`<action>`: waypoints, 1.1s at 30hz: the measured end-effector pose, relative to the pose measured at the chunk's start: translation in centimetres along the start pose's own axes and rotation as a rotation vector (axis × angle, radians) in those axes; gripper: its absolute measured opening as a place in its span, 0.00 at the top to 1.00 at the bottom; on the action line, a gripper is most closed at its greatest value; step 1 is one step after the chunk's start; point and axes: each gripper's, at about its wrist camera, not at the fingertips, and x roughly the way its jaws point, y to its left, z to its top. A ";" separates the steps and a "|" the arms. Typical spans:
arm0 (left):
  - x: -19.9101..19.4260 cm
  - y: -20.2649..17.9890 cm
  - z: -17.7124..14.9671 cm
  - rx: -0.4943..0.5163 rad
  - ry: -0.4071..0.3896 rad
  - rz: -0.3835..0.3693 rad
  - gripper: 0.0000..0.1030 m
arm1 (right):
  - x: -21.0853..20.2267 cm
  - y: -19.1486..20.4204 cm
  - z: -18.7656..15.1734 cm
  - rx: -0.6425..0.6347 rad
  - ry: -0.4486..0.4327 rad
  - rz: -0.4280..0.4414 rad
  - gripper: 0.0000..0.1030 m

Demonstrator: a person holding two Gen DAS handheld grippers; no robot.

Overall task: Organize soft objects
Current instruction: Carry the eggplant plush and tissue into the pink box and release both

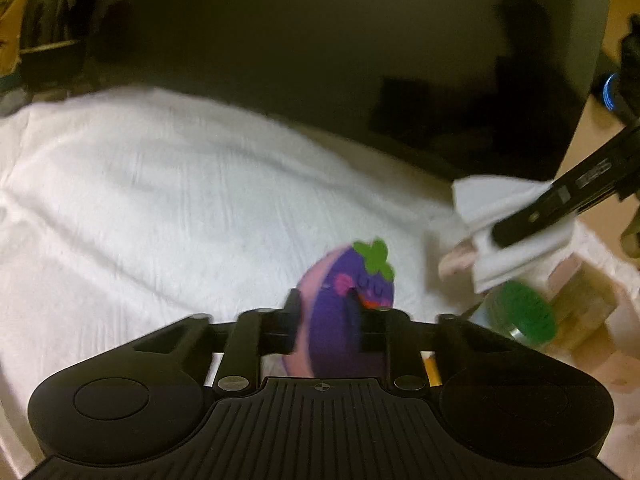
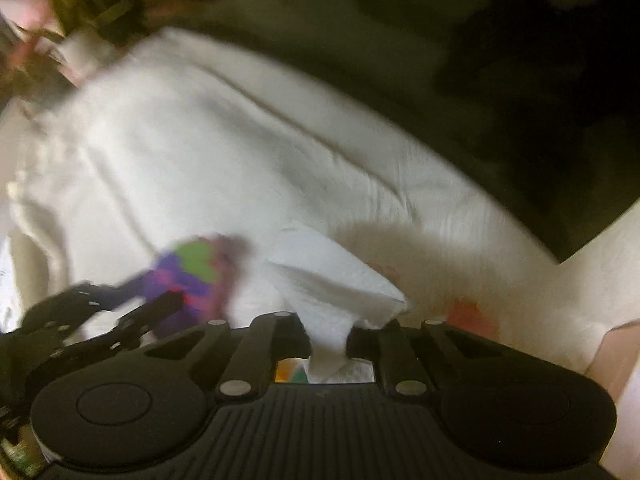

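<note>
My left gripper (image 1: 326,314) is shut on a purple and pink eggplant plush toy (image 1: 352,280) with a green leafy top, held above a white towel (image 1: 160,200). In the right wrist view the toy (image 2: 192,276) and the left gripper (image 2: 160,308) show at lower left, blurred. My right gripper (image 2: 328,338) is shut on a folded white paper tissue (image 2: 336,280). In the left wrist view the right gripper (image 1: 520,228) holds the tissue (image 1: 500,208) at the right edge.
The white towel (image 2: 200,140) covers most of the surface. A large black surface (image 1: 340,60) lies behind it. A jar with a green lid (image 1: 524,312) and a cardboard box (image 1: 584,304) stand at right. An orange patch (image 2: 472,316) shows on the cloth.
</note>
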 end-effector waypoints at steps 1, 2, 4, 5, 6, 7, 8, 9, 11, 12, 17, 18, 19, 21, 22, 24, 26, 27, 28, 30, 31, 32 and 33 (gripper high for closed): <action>-0.4 -0.2 0.3 0.005 0.003 -0.006 0.84 | -1.9 0.4 -0.1 0.000 -0.038 0.022 0.90; -0.6 -0.6 0.5 0.025 0.009 -0.005 0.85 | -3.5 0.5 -0.3 0.000 -0.067 0.042 0.90; -0.5 -1.5 0.6 0.075 0.040 -0.012 0.85 | -6.4 0.8 -1.0 -0.017 -0.124 0.074 0.90; -0.3 -1.9 0.4 0.091 0.048 -0.014 0.82 | -7.8 0.9 -1.6 -0.030 -0.155 0.079 0.90; -0.1 -2.4 0.2 0.109 0.041 -0.002 0.71 | -8.8 0.9 -2.1 -0.041 -0.172 0.079 0.90; 0.1 -2.9 0.0 0.128 0.032 0.020 0.61 | -9.4 0.9 -2.5 -0.052 -0.185 0.083 0.90; 0.5 -3.2 -0.1 0.144 0.037 0.034 0.55 | -9.9 0.9 -3.2 -0.063 -0.198 0.087 0.90; 1.0 -3.7 -0.2 0.168 0.047 0.051 0.43 | -10.2 0.8 -3.7 -0.070 -0.207 0.084 0.90; 1.9 -4.4 -0.7 0.243 0.074 0.083 0.29 | -9.9 0.3 -4.1 -0.070 -0.210 0.064 0.90; 2.5 -4.7 -1.0 0.284 0.093 0.113 0.27 | -9.5 0.2 -4.1 -0.065 -0.209 0.055 0.90; 4.8 -2.3 -1.8 0.190 0.162 0.141 0.26 | -7.2 -0.9 -3.1 -0.015 -0.187 0.032 0.90; 4.8 -1.5 -1.6 0.139 0.157 0.117 0.27 | -6.5 -0.7 -3.0 -0.011 -0.184 0.026 0.90; 4.5 -1.0 -1.4 0.104 0.142 0.096 0.27 | -6.3 -0.6 -3.0 -0.007 -0.181 0.023 0.90; 3.5 -0.6 -0.8 0.071 0.111 0.045 0.27 | -6.3 -0.8 -3.2 -0.004 -0.176 0.022 0.90; 2.8 -0.6 -0.4 0.061 0.104 0.026 0.27 | -6.6 -0.9 -3.4 -0.004 -0.176 0.018 0.90; 1.4 -1.6 0.8 0.071 0.081 -0.018 0.27 | -7.4 -1.3 -3.7 -0.001 -0.185 0.013 0.90; -0.2 -3.9 2.3 0.121 0.042 -0.065 0.27 | -8.8 -1.9 -3.9 0.006 -0.204 0.013 0.90; -0.7 -5.3 3.0 0.148 0.029 -0.093 0.27 | -9.6 -2.3 -4.0 0.011 -0.219 0.011 0.90; -1.3 -6.9 3.9 0.178 0.020 -0.135 0.27 | -10.5 -2.7 -4.2 0.017 -0.235 0.010 0.90; -1.4 -9.8 4.9 0.227 0.020 -0.206 0.27 | -12.7 -3.8 -4.9 0.030 -0.269 -0.002 0.90; -1.3 -11.7 5.2 0.256 0.026 -0.242 0.27 | -13.8 -4.5 -5.4 0.039 -0.288 -0.012 0.90; -1.1 -13.3 5.3 0.279 0.033 -0.275 0.27 | -15.0 -5.3 -6.1 0.049 -0.306 -0.027 0.90; -0.7 -15.1 5.3 0.303 0.042 -0.310 0.27 | -16.3 -6.4 -6.9 0.064 -0.324 -0.045 0.90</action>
